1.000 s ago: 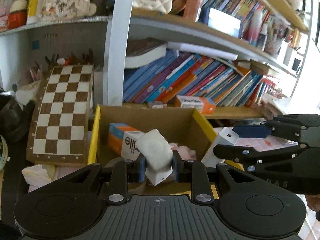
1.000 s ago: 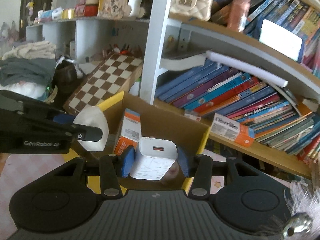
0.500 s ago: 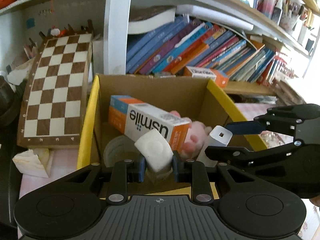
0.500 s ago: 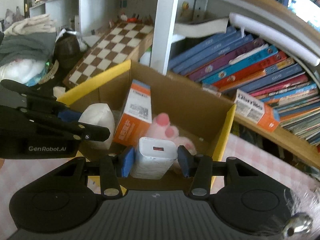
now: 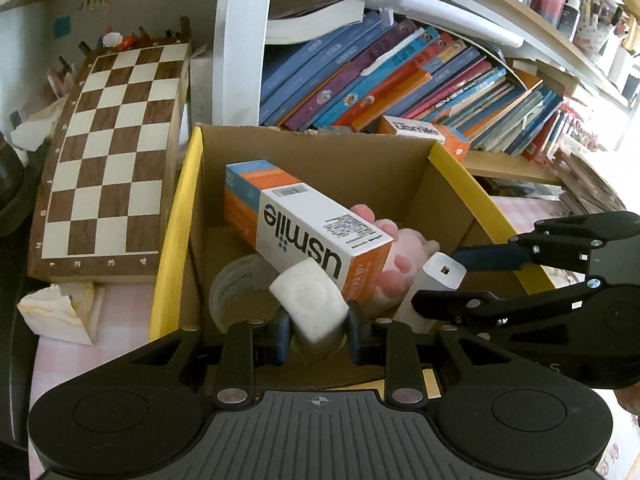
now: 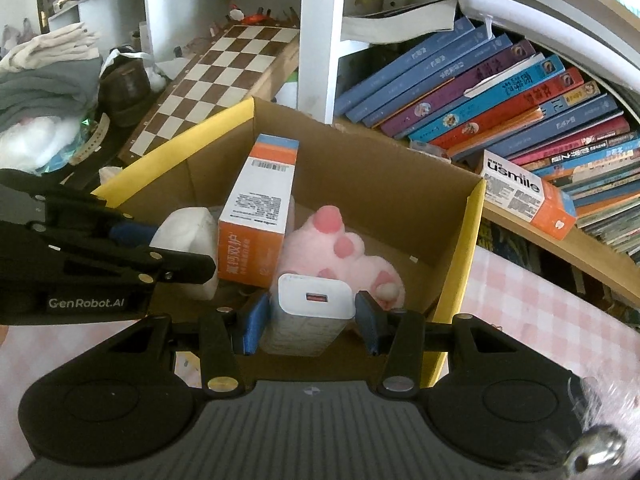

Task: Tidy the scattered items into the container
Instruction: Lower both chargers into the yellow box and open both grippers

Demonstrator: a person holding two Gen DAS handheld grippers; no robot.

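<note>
Hanging over the yellow-rimmed cardboard box (image 5: 176, 216), a rounded white block (image 5: 310, 300) is seen between the left gripper's (image 5: 316, 336) opening jaws, while a white USB charger (image 6: 310, 312) is gripped by the right gripper (image 6: 310, 320) beside it.

Bright daylight from right, glare there; fisheye-curved edges.
</note>
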